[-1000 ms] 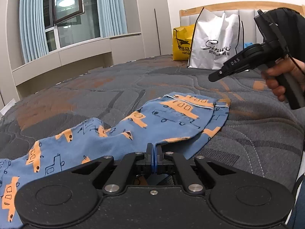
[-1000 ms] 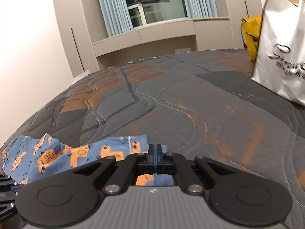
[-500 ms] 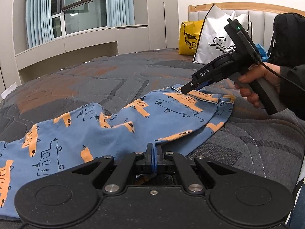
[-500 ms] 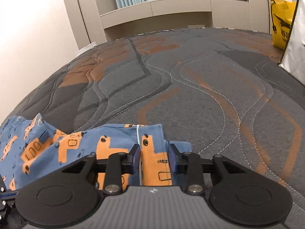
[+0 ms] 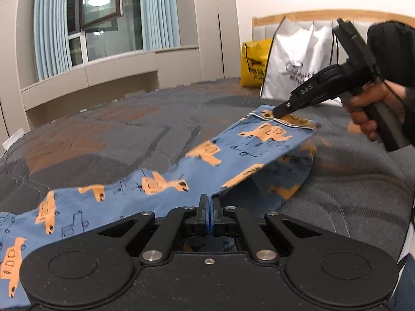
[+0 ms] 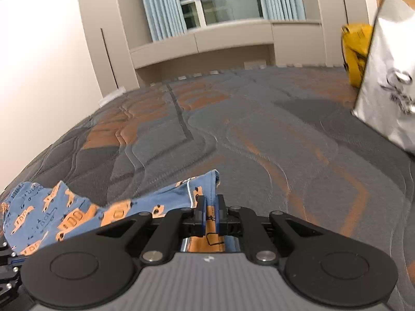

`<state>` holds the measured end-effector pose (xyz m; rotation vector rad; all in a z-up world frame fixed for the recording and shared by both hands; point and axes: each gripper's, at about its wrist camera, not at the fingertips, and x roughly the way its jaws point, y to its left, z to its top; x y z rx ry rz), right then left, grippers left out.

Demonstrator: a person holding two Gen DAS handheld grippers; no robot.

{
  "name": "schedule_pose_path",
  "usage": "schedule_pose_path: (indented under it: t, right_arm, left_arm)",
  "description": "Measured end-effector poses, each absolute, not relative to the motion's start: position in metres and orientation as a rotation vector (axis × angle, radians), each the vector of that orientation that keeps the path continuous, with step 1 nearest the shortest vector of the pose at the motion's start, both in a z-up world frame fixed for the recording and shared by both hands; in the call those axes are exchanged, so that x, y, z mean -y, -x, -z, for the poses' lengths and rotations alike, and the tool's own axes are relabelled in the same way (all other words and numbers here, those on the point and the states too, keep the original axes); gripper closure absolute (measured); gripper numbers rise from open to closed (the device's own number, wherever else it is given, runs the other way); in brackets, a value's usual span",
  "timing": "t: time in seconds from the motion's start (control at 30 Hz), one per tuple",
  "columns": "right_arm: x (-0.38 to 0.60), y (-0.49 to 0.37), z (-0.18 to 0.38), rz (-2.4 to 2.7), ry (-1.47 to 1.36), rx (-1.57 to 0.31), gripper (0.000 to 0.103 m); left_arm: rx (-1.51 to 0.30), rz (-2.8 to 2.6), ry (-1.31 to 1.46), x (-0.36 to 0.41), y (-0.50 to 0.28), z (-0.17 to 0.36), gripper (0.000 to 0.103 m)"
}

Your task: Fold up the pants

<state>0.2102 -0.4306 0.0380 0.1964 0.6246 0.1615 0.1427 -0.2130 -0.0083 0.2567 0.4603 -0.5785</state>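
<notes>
Left gripper [image 5: 209,208] low and near, jaws pressed together on cloth. Right gripper [image 5: 278,111] far right, held in right hand [image 5: 373,114], angled down-left, jaws clamped on fabric.

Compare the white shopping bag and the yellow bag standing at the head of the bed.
The white shopping bag is taller and stands nearer the grippers; the yellow bag is shorter and sits partly behind it. The white one carries dark script lettering, the yellow one a dark printed logo. Both stand upright on the quilted bedspread by the headboard.

Bedroom: grey-orange quilted bed [image 5: 109,140], wooden headboard [image 5: 311,15], blue curtains [image 5: 158,10], window [image 5: 101,2], beige cabinets [image 6: 202,41].
</notes>
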Motion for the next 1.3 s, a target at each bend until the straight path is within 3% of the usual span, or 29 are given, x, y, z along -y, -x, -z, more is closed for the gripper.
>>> schedule_pose_path:
  t: [0.13, 0.23, 0.3, 0.37, 0.43, 0.47, 0.5, 0.53, 0.77, 1.0, 1.1, 1.13, 1.17, 1.23, 1.3]
  right_arm:
    - [0.434, -0.211, -0.01, -0.158, -0.201, -0.697, 0.094]
    - [0.439, -0.212, 0.005, -0.15, -0.246, -0.702, 0.082]
    - [0.442, -0.21, 0.006, -0.151, -0.268, -0.693, 0.068]
    - [0.448, -0.202, 0.001, -0.154, -0.289, -0.664, 0.035]
    - [0.455, -0.189, -0.004, -0.159, -0.319, -0.635, 0.015]
    - [0.459, -0.183, -0.005, -0.161, -0.338, -0.626, 0.004]
    - [0.464, -0.174, -0.006, -0.161, -0.358, -0.615, 0.001]
    - [0.468, -0.164, -0.006, -0.158, -0.38, -0.604, 0.0]
    - [0.468, -0.12, 0.014, -0.219, -0.525, -0.624, 0.0]
    - [0.451, -0.134, 0.025, -0.191, -0.566, -0.614, 0.002]
    - [0.451, -0.14, 0.027, -0.144, -0.626, -0.591, 0.025]
    - [0.451, -0.142, 0.029, -0.128, -0.636, -0.587, 0.036]
    - [0.45, -0.144, 0.03, -0.107, -0.637, -0.582, 0.057]
    - [0.452, -0.146, 0.032, -0.053, -0.629, -0.591, 0.083]
    - [0.458, -0.145, 0.032, -0.055, -0.643, -0.585, 0.085]
  left_arm:
    - [-0.538, 0.577, -0.257, 0.216, -0.147, 0.025, 0.101]
    - [-0.538, 0.57, -0.227, 0.212, -0.148, 0.021, 0.085]
    - [-0.55, 0.568, -0.205, 0.211, -0.148, 0.021, 0.062]
    - [-0.556, 0.588, -0.176, 0.209, -0.144, 0.02, 0.044]
    - [-0.542, 0.595, -0.133, 0.204, -0.137, 0.016, 0.029]
    - [-0.526, 0.59, -0.106, 0.201, -0.132, 0.014, 0.016]
    - [-0.51, 0.58, -0.082, 0.197, -0.129, 0.012, 0.004]
    - [-0.493, 0.557, -0.054, 0.194, -0.126, 0.009, 0.0]
    - [-0.469, 0.359, 0.102, 0.163, -0.13, 0.013, 0.001]
    - [-0.543, 0.25, 0.211, 0.137, -0.139, 0.025, 0.001]
    - [-0.541, 0.251, 0.217, 0.136, -0.141, 0.025, 0.001]
    - [-0.54, 0.249, 0.21, 0.136, -0.14, 0.026, 0.001]
    - [-0.538, 0.247, 0.203, 0.137, -0.139, 0.025, 0.001]
    - [-0.533, 0.245, 0.197, 0.139, -0.138, 0.024, 0.001]
    - [-0.522, 0.243, 0.192, 0.141, -0.138, 0.022, 0.001]
